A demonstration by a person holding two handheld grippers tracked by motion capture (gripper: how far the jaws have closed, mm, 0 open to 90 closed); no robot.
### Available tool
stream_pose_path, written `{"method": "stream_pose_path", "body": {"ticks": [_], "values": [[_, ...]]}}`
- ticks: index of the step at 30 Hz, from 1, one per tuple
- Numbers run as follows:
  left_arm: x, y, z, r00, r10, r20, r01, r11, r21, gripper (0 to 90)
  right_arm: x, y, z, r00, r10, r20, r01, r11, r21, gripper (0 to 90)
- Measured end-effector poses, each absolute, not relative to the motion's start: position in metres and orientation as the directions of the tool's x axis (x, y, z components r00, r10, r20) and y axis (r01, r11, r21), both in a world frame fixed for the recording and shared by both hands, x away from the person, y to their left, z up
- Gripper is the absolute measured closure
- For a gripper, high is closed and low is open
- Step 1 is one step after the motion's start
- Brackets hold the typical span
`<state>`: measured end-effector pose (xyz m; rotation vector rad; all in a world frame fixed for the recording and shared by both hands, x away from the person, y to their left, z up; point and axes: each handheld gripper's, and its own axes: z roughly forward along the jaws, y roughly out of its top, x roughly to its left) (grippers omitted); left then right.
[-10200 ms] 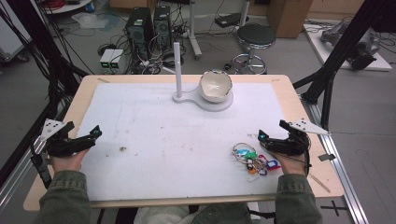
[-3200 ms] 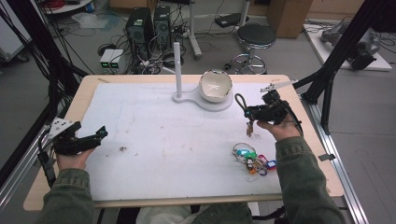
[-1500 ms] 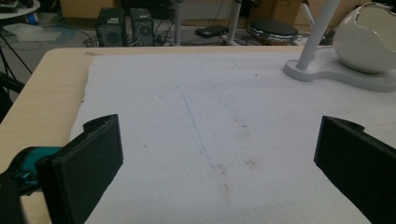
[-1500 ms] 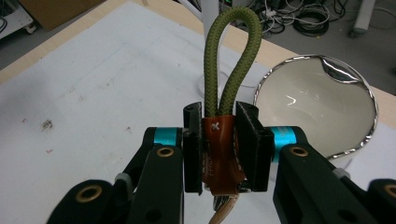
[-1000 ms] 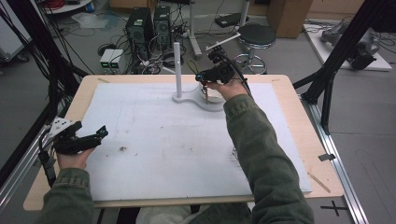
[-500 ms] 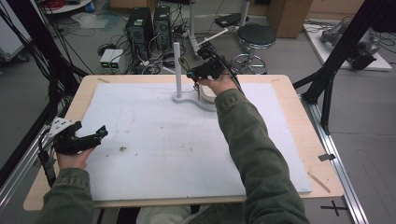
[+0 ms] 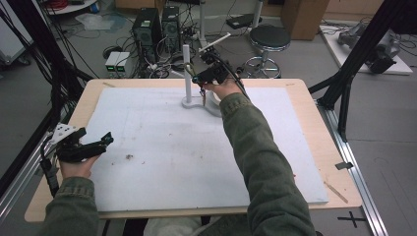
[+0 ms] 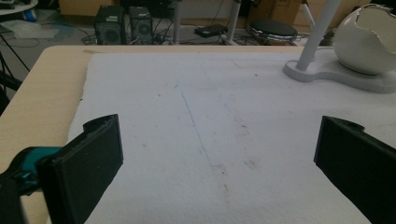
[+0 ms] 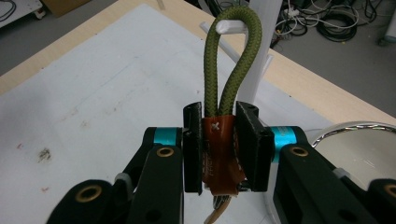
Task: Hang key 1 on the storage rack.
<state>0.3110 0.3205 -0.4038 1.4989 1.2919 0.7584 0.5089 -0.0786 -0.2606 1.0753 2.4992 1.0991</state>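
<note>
My right gripper (image 9: pixel 220 109) is shut on the brown leather tab (image 9: pixel 219 154) of a key ring. From the tab an olive rope loop (image 9: pixel 233 56) rises. The top of the loop lies at the tip of a white peg (image 9: pixel 231 25) on the stand's post (image 7: pixel 186 69). In the high view this gripper (image 7: pixel 199 78) is at the far middle of the table, right beside the post, with keys hanging under it. My left gripper (image 7: pixel 105 140) rests open at the table's left edge, its jaws (image 8: pixel 215 154) wide apart over bare mat.
A white mat (image 7: pixel 172 147) covers most of the wooden table (image 7: pixel 314 123). The stand's white base (image 8: pixel 327 74) carries a cracked white bowl (image 8: pixel 369 39). Small dark specks (image 7: pixel 129 157) lie on the mat near the left gripper. Computers, cables and a stool stand beyond the far edge.
My right hand has carried the key ring leftwards and slightly down, from over the bowl to the post's peg. The left hand has stayed still.
</note>
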Motion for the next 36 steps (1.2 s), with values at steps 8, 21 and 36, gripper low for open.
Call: {"method": "stream_pose_path", "body": {"ticks": [8,21,36], "values": [[0.311,0.321,-0.404,0.243,0.961,-0.131,0.354,0.037,0.935,1.7,0.518,-0.075,-0.271,-0.707,0.702,0.087,0.549,0.467,0.694,72.8],[0.311,0.320,-0.404,0.243,0.962,-0.126,0.361,0.031,0.932,1.7,0.518,-0.085,-0.276,-0.697,0.713,0.077,0.562,0.475,0.677,41.0],[0.311,0.319,-0.405,0.242,0.962,-0.126,0.361,0.032,0.932,1.7,0.495,-0.121,-0.258,-0.674,0.733,0.088,0.556,0.427,0.713,0.7]]}}
